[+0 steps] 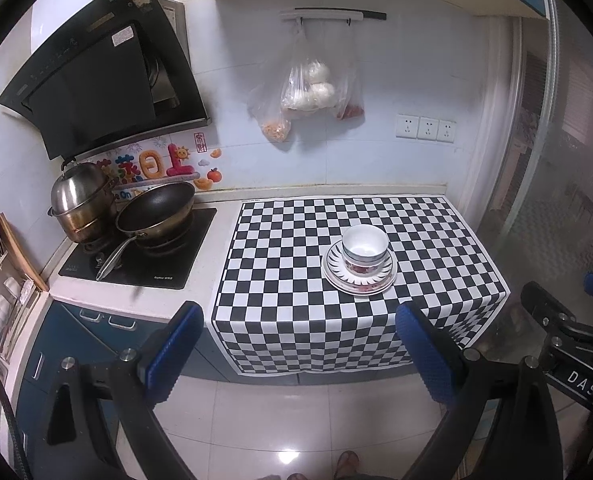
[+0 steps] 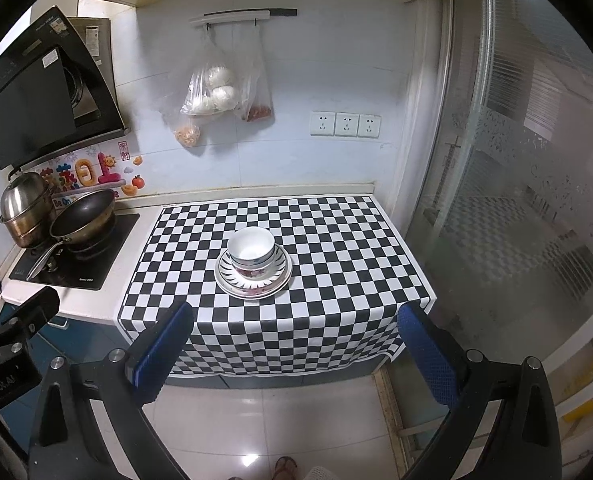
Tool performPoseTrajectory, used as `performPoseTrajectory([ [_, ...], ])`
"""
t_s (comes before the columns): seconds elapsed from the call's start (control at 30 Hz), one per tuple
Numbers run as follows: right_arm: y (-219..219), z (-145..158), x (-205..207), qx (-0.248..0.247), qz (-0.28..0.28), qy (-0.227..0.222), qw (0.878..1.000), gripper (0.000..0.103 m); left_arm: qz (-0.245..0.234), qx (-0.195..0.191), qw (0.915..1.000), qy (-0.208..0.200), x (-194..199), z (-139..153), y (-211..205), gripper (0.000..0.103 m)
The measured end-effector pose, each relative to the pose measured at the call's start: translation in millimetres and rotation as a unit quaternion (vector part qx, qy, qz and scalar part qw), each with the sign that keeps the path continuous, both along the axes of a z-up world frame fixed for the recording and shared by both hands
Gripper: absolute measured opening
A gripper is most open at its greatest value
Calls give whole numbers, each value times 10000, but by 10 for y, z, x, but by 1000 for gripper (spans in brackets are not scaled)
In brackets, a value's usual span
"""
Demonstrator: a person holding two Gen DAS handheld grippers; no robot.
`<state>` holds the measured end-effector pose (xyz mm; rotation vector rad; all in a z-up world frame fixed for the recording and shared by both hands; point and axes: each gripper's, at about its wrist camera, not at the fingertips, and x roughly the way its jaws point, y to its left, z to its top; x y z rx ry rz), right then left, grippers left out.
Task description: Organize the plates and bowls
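A stack of crockery stands on the black-and-white checkered cloth (image 1: 280, 248) (image 2: 336, 248). Its white bowl (image 1: 365, 245) (image 2: 251, 248) rests inside a second bowl with a red flower pattern, on stacked plates (image 1: 338, 276) (image 2: 226, 276). My left gripper (image 1: 302, 352) hangs open over the floor, in front of the counter's front edge and well short of the stack. My right gripper (image 2: 296, 350) is open too, likewise held back from the counter, with nothing between its fingers. The right gripper's body shows at the left wrist view's right edge (image 1: 568, 336).
A hob (image 1: 144, 252) (image 2: 76, 256) at the left carries a steel steamer pot (image 1: 82, 208) (image 2: 26, 212) and a frying pan (image 1: 156, 212) (image 2: 82, 216). Plastic bags (image 1: 308, 88) (image 2: 216, 92) hang on the wall. A glass door (image 2: 516, 200) closes the right side. A dish rack (image 1: 4, 296) stands far left.
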<state>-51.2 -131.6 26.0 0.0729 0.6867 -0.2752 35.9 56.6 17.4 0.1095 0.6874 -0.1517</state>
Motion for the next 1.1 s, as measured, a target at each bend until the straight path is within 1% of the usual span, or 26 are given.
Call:
performPoseTrajectory([
  [1.1, 73, 18, -60, -21, -159, -71, 9998, 103, -85, -41, 9999, -69, -40, 57, 12, 99],
])
